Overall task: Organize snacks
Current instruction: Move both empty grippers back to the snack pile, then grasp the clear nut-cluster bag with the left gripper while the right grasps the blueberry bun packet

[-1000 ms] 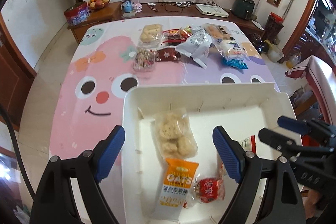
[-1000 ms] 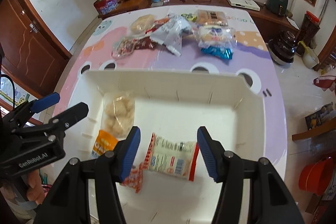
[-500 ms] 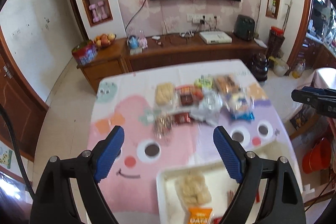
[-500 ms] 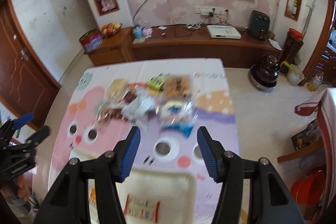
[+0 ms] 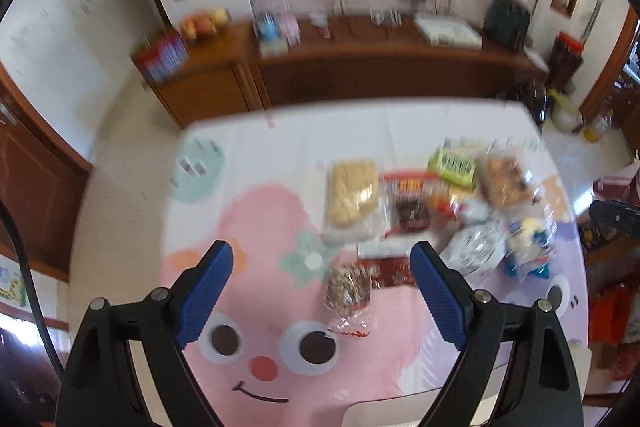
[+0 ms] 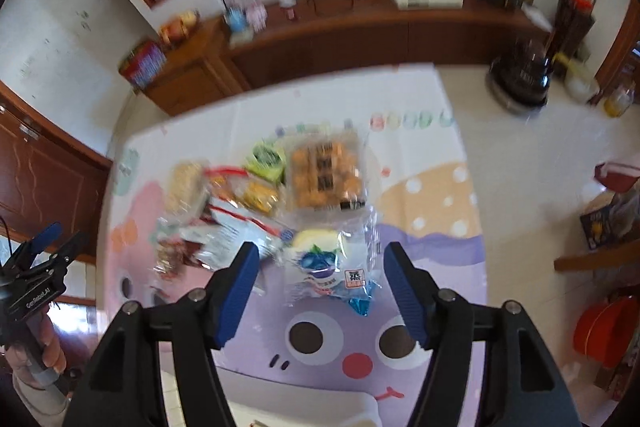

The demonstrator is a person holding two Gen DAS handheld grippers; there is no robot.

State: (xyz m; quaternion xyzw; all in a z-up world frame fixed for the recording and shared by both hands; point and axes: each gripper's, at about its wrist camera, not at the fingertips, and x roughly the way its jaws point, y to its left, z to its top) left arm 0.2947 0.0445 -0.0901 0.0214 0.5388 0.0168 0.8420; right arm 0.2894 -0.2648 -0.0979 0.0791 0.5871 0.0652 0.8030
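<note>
Both grippers have swung away from the white tray, where they hung over the packets a second ago, and now hang above the loose pile of snacks farther up the table; only a sliver of the tray's rim (image 5: 394, 405) shows at the bottom edge of each view.

Largest in sight is the table (image 5: 256, 155), covered by a cartoon cloth with a pink smiling face on one side and a purple one on the other. Behind it runs a long wooden sideboard (image 5: 360, 67), blurred, with a fruit bowl and small things on top.

On the cloth the snacks (image 6: 280, 211) lie bunched together, touching and overlapping: a clear pack of golden-brown pastries (image 6: 326, 175) at the far side, a pale biscuit pack (image 5: 353, 193) to its left, a small green packet (image 6: 266, 157) between them, a silvery white bag (image 5: 474, 251), and nearest the tray a clear bag with a blueberry picture (image 6: 324, 265) and a small clear bag of brown nutty pieces (image 5: 347, 285).

The left gripper (image 5: 320, 267) is spread wide, its jaws having just been opening, with nothing between them; the nutty bag lies below the gap, apart from the pads. The right gripper (image 6: 320, 279) is spread too, jaws likewise just opening, empty, framing the blueberry bag from above without touching it. A hand (image 6: 44, 343) grips the left tool's handle at the edge of the right view.
</note>
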